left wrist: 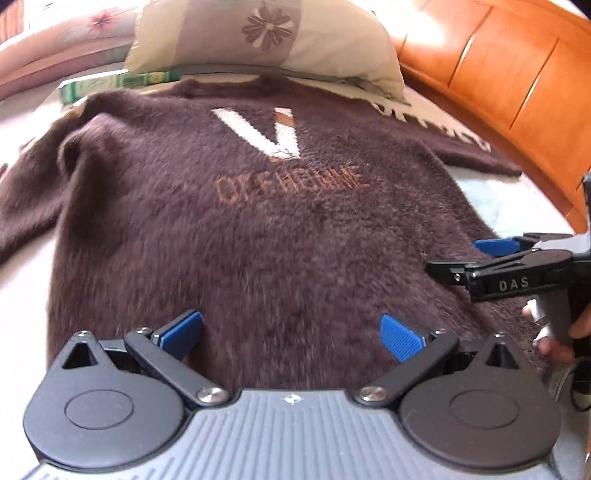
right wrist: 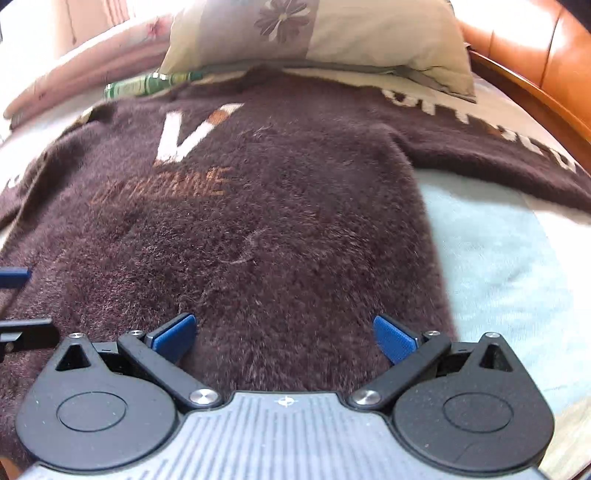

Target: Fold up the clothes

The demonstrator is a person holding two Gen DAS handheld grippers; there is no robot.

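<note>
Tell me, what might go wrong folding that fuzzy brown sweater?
The sweater is thick and fluffy, so the open left hand-held gripper or right hand-held gripper might pinch only fuzz and slip off. Its neck lies against the pillow, which a fold could drag. One sleeve reaches toward the wooden bed frame and may snag.

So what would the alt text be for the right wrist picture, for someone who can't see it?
A fuzzy dark brown sweater with a white V lies spread flat on a bed, seen from low over its hem. The right gripper is open, its blue fingertips wide apart above the fabric, holding nothing. A flowered pillow sits beyond the collar.
</note>
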